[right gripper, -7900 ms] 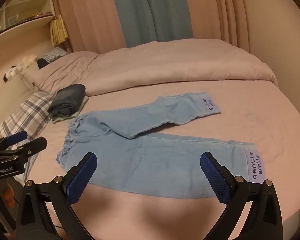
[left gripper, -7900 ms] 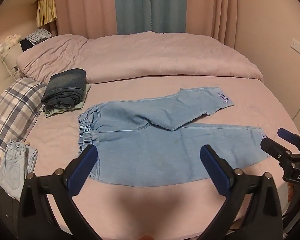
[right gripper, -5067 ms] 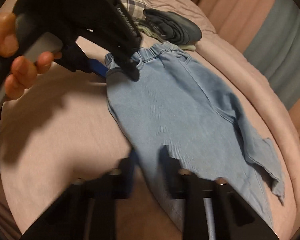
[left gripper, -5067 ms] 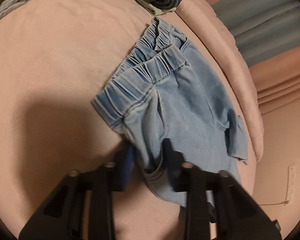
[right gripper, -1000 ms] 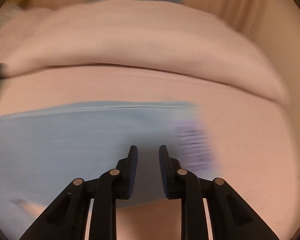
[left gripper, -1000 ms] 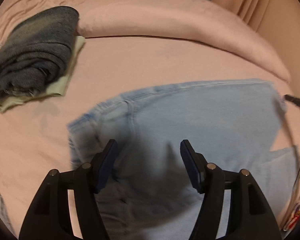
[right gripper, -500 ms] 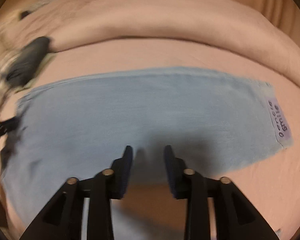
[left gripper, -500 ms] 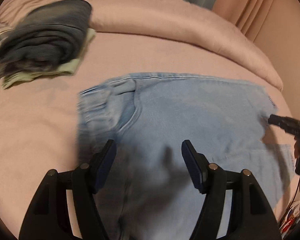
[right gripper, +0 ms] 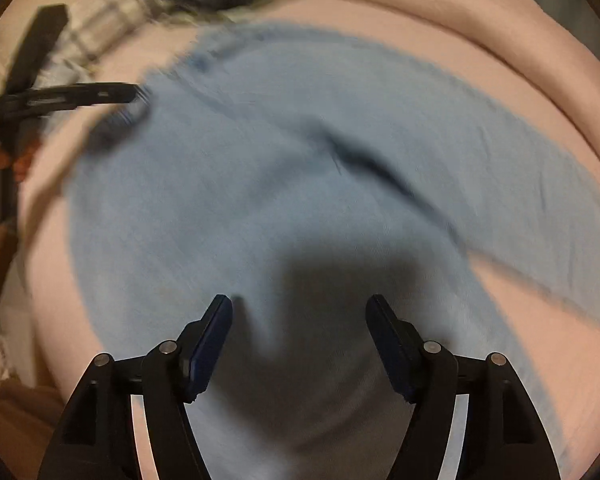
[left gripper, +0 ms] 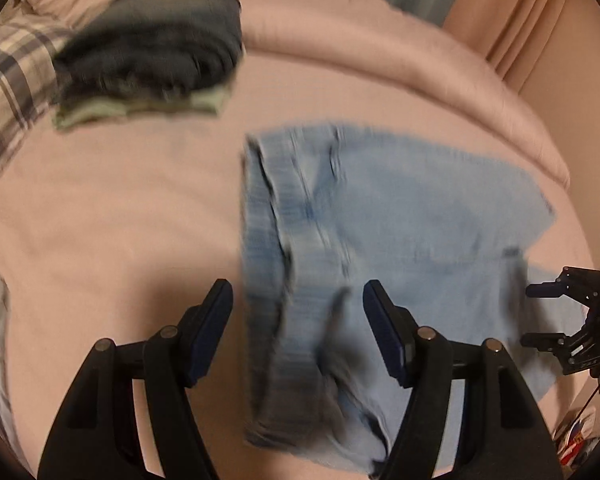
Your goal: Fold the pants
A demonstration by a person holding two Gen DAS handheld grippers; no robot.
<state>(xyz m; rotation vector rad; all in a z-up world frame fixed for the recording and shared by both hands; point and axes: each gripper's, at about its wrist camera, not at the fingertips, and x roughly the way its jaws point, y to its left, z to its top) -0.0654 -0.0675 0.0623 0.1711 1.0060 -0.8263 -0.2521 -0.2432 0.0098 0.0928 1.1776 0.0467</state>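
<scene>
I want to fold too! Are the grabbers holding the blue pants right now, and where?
No, nothing is held. The left hand-held gripper and the right hand-held gripper both gape open above the light blue pants, which lie on the pink bed.

Your left gripper (left gripper: 298,320) hangs over light-blue pants (left gripper: 380,232), jaws spread, gripping nothing; elastic waistband (left gripper: 260,240) lies between fingers. Right gripper (left gripper: 556,312) at right edge, also spread. Dark folded jeans stack (left gripper: 152,48) far left on pink bed (left gripper: 120,200); frame motion-blurred
</scene>
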